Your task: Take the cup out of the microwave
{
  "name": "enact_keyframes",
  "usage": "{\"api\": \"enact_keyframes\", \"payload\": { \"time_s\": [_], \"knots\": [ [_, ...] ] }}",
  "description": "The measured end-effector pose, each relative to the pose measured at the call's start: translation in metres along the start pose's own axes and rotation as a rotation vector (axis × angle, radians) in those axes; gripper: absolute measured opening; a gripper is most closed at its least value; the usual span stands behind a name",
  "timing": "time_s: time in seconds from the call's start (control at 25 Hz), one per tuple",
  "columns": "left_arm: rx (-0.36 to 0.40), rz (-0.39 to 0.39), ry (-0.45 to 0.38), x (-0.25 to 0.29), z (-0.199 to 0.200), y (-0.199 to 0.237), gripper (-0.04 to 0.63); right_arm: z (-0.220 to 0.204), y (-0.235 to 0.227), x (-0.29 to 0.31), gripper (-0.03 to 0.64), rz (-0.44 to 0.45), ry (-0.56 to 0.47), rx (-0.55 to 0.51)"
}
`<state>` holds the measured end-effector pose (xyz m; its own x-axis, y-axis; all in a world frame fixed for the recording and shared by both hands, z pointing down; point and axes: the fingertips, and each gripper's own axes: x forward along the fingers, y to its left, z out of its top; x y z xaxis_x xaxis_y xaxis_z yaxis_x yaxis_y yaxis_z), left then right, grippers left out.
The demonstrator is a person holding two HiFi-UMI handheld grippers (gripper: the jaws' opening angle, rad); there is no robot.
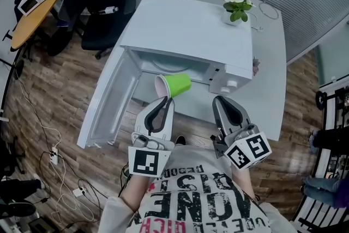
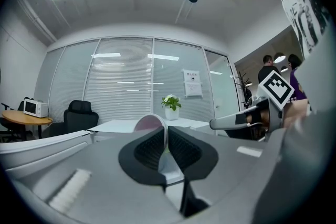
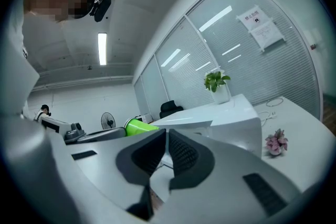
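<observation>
So the left hand-held gripper (image 1: 162,101) is pinching the rim of the green cup (image 1: 179,84), jaws nearly together with just the thin cup wall between the pads. In the left gripper view the pale pinkish mouth of the cup is poking up right at the jaw tips.

The cup is hanging on its side just in front of the microwave (image 1: 185,30) opening, near the middle of the head view, and to me it's looking pretty much out of the cavity already. The door (image 1: 106,101) is swinging wide open toward the lower left.

The bit that matters: the cup is sitting straight off the left gripper's tips, up-frame from them. Its long axis is running left to right across the picture, mouth pointing left and base pointing right. So it's crosswise to the gripper, and I'm guessing it'll need turning upright before going down on the tabletop (image 1: 267,63).

The right hand-held gripper (image 1: 220,100) is hovering lower right of the cup, clearly apart from it, jaws together on nothing. The left one is doing all the work here.
</observation>
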<state>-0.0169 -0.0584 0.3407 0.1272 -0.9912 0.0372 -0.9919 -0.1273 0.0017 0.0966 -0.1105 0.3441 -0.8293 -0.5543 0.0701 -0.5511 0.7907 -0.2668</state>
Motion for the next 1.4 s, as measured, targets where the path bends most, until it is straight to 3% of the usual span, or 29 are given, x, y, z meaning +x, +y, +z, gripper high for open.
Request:
{"api": "enact_keyframes", "payload": {
  "time_s": [0.4, 1.4],
  "knots": [
    [0.015, 0.025, 0.004, -0.002, -0.003, 0.011, 0.035, -0.002, 0.001, 0.007, 0.028, 0.013, 0.005, 0.007],
    [0.012, -0.011, 0.004, -0.001, -0.002, 0.021, 0.035, -0.005, 0.017, 0.015, 0.028, 0.021, 0.014, -0.021]
  ]
}}
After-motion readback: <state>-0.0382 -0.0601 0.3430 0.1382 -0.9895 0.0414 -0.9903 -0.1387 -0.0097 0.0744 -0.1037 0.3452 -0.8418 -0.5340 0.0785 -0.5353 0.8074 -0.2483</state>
